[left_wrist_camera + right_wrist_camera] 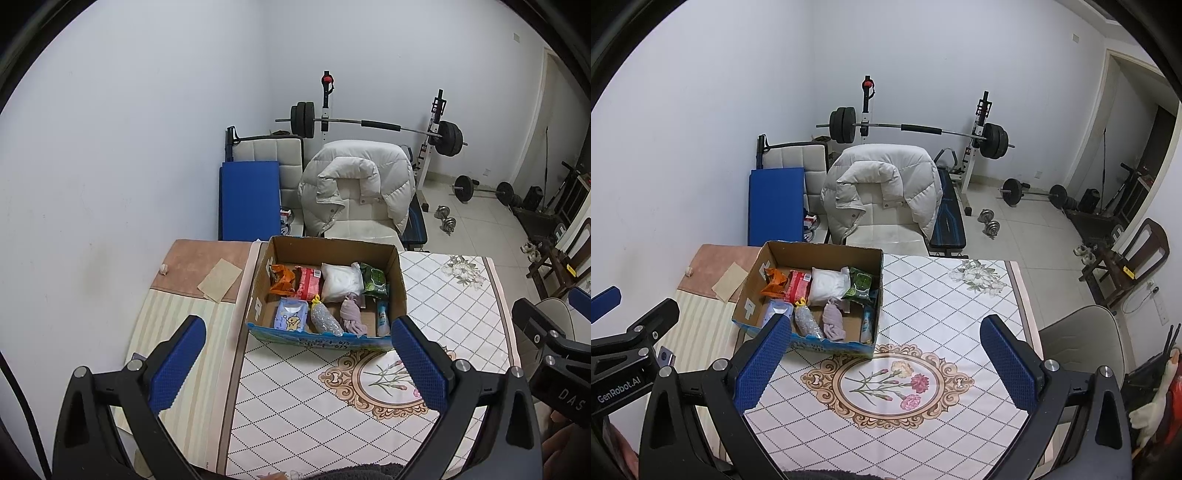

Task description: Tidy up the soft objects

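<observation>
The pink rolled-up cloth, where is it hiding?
The pink cloth lies inside the cardboard box, near its front wall, between the glittery pouch and a blue tube.

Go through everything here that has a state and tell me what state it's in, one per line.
Left gripper: open, empty, above the table.
Right gripper: open, empty.
Cardboard box: open-topped, upright, holding packets.
Pink cloth: bunched up inside the box.
White bag: lying in the box.
White jacket: draped over a chair.
</observation>
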`<state>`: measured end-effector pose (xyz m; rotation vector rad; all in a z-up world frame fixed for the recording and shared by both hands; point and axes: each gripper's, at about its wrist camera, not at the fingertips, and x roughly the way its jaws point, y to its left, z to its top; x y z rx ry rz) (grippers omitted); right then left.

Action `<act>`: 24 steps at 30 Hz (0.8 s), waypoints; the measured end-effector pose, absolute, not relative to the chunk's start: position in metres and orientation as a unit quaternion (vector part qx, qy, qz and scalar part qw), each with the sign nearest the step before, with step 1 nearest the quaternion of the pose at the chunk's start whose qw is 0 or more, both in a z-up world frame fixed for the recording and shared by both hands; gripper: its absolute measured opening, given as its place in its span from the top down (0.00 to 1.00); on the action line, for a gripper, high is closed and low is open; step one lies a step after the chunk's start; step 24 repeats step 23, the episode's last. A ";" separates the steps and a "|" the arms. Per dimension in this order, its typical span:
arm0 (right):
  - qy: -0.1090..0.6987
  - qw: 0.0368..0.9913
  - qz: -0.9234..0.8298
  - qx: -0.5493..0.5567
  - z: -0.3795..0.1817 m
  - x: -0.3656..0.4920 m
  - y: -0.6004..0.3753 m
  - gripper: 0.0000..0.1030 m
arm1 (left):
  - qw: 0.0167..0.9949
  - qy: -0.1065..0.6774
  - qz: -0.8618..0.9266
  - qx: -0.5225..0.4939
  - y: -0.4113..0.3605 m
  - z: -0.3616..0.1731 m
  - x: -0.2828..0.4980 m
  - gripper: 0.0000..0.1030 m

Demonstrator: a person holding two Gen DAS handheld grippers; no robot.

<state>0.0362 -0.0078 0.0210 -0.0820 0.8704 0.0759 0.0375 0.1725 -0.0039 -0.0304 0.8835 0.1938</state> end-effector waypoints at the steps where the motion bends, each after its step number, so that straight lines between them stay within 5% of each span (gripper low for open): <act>1: 0.421 0.905 0.038 -0.040 0.022 0.036 -0.008 0.00 | 0.899 0.427 0.094 -0.015 0.173 -0.004 0.037 0.00; 24: 0.414 0.908 0.040 -0.048 0.026 0.033 -0.012 0.00 | 0.900 0.426 0.095 -0.012 0.172 -0.013 0.032 0.00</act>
